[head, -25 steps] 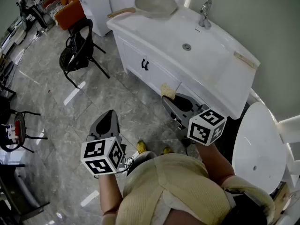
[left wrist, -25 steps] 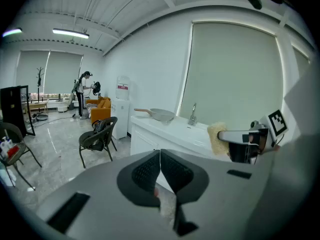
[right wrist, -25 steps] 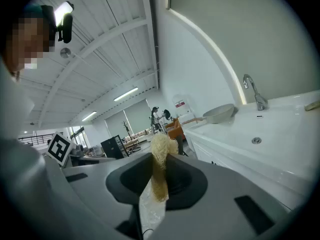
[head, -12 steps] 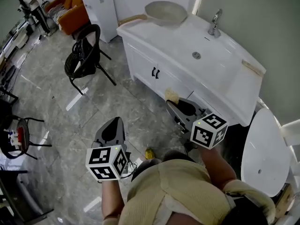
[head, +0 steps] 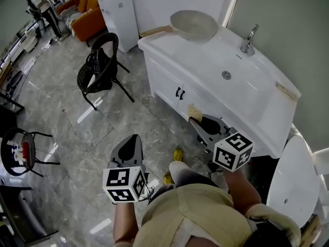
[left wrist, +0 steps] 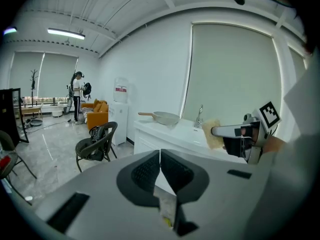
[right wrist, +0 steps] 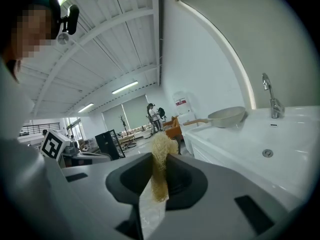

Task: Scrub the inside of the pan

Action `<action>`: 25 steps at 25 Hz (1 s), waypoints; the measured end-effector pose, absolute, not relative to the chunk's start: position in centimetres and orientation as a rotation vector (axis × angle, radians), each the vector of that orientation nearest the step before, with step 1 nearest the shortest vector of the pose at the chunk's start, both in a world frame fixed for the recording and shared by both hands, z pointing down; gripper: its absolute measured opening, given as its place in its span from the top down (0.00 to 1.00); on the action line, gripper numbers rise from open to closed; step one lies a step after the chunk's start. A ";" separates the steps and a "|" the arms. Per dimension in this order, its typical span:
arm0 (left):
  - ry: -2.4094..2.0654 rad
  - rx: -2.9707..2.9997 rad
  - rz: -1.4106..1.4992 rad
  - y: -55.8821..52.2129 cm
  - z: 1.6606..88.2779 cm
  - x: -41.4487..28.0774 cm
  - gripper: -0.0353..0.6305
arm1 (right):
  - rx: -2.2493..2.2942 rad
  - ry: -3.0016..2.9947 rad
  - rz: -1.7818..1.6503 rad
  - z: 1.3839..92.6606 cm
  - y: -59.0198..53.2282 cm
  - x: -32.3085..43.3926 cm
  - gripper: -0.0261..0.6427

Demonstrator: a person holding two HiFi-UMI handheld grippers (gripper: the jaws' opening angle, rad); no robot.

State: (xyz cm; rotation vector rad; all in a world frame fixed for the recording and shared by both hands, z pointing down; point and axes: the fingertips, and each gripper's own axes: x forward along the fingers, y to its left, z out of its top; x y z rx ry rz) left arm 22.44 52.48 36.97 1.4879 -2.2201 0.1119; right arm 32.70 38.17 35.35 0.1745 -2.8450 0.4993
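The pan (head: 194, 24) is seen at the upper middle of the head view, set on the end of the white surface (head: 169, 53) beside the basin (head: 226, 75), with its handle (head: 154, 32) pointing toward the left of the frame and its open side up. A yellow scrubbing pad (head: 194, 111) is clamped between the fingers of the right gripper (head: 199, 121), which is held low at the centre right, well apart from the pan. The fingers of the left gripper (head: 133, 139) are pressed together on nothing. The pan is judged to lie straight up-frame from the right gripper, the nearer of the two.
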 end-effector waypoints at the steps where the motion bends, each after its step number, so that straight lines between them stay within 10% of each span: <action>1: -2.225 1.483 0.109 51.7 36.8 21.8 0.85 | 0.155 -2.845 0.497 35.2 37.6 31.9 0.84; 25: -2.187 1.535 0.172 32.8 36.8 14.2 0.86 | 0.031 -2.821 0.461 36.0 23.2 23.2 0.84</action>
